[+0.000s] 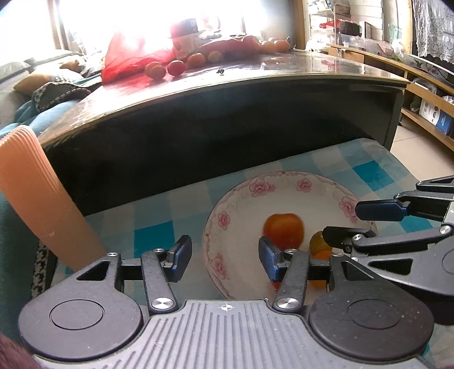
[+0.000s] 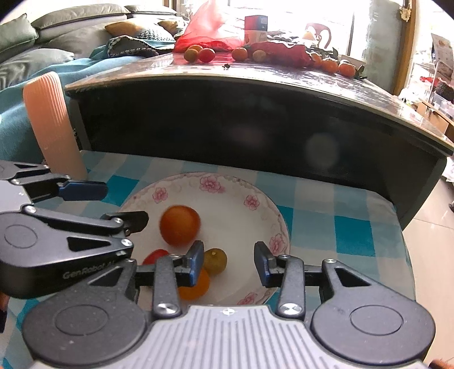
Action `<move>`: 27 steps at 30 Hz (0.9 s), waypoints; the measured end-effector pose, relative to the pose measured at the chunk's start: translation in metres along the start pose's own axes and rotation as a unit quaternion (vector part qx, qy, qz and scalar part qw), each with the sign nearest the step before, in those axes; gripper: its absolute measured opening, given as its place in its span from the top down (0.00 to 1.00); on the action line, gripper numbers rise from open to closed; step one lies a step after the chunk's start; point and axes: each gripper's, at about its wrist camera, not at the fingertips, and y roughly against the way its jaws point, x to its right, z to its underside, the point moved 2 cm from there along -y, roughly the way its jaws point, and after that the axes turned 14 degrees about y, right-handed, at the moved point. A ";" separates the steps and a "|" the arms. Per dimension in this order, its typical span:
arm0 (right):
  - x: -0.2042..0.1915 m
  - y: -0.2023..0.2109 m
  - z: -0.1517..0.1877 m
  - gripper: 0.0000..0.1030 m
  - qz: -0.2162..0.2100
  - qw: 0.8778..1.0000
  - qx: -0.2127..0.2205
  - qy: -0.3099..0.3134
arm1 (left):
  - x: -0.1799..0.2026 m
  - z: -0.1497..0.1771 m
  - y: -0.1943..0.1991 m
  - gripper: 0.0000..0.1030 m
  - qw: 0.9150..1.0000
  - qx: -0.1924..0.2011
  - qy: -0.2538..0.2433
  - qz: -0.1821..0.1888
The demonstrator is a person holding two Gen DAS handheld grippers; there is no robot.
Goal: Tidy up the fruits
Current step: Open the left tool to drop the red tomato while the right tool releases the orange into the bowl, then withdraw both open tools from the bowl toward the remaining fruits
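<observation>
Plate (image 2: 272, 215): round, glossy white china, pink flowers printed around the rim, set on a blue-and-white checked cloth (image 2: 349, 227).
Fruit in the plate: four pieces. Large orange-red round one (image 2: 179, 225) near the middle, slightly blurred; small greenish-yellow one (image 2: 217, 261) just beside it; smooth orange one (image 2: 197, 286) touching the green one's near side; red one (image 2: 154, 257) half hidden behind the left gripper.
Left gripper (image 1: 224, 255): black metal linkage, blue padded fingers (image 1: 268, 259) spread apart over the plate's left rim, nothing between them; right finger close in front of the large fruit, contact not clear.
Right gripper (image 2: 229, 262): same build, fingers (image 2: 195, 262) parted above the plate's near half, holding nothing; left finger just beside the green and orange pieces.
Loose fruit (image 2: 207, 54): small orange, red and yellowish rounds scattered along the far edge of the dark table (image 2: 283, 82), well apart from the plate.
Table: dark, glossy, reflective top with a curved front edge, standing higher than the checked cloth.
Red bag (image 2: 210, 25): thin, crinkled, translucent plastic, slumped on the table behind the fruit, next to a red-and-white box (image 2: 255, 28).
Ribbed post (image 2: 52, 122): pale orange, ridged lengthwise, upright at the cloth's left corner.
Room: bright window glare at the back, grey sofa (image 2: 56, 25) with cushions and a teal blanket at left, wooden shelving (image 1: 420, 85) at right, pale tiled floor (image 2: 425, 227).
</observation>
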 end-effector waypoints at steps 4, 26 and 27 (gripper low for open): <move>-0.001 0.007 0.000 0.49 0.000 1.000 0.001 -0.003 | 0.000 0.002 0.006 0.41 1.000 0.000 -0.001 0.000; -0.005 0.072 0.021 0.48 0.001 0.999 0.006 -0.050 | -0.014 0.028 0.073 0.39 1.000 0.008 0.018 0.013; -0.005 0.074 0.022 0.48 0.001 0.999 0.005 -0.052 | -0.014 0.030 0.075 0.39 1.000 0.006 0.018 0.015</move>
